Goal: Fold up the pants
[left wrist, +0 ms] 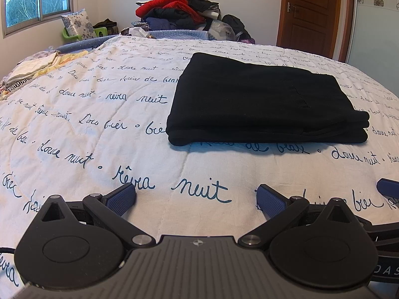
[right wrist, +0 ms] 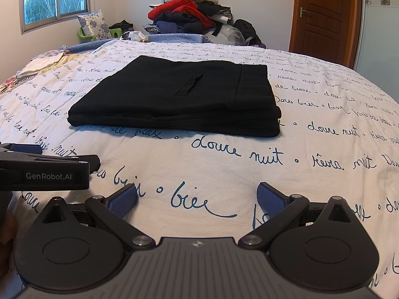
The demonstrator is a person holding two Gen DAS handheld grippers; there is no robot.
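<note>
Black pants [left wrist: 261, 102] lie folded into a flat layered rectangle on the white bedspread [left wrist: 99, 129], ahead and to the right in the left wrist view. In the right wrist view the same pants [right wrist: 179, 99] lie ahead and slightly left, a pocket slit showing on top. My left gripper [left wrist: 195, 196] is open, with nothing between its blue pads [left wrist: 122, 198], and sits well short of the pants. My right gripper [right wrist: 197, 196] is open and empty too, also short of the pants. The left gripper's side [right wrist: 45, 172] shows at the left edge of the right wrist view.
A heap of unsorted clothes [left wrist: 184, 10] with a red garment is piled at the far end of the bed. Light folded fabrics [left wrist: 42, 64] lie at the far left edge. A flowered pillow [left wrist: 78, 23] leans under the window. A wooden door [left wrist: 311, 12] stands at the back right.
</note>
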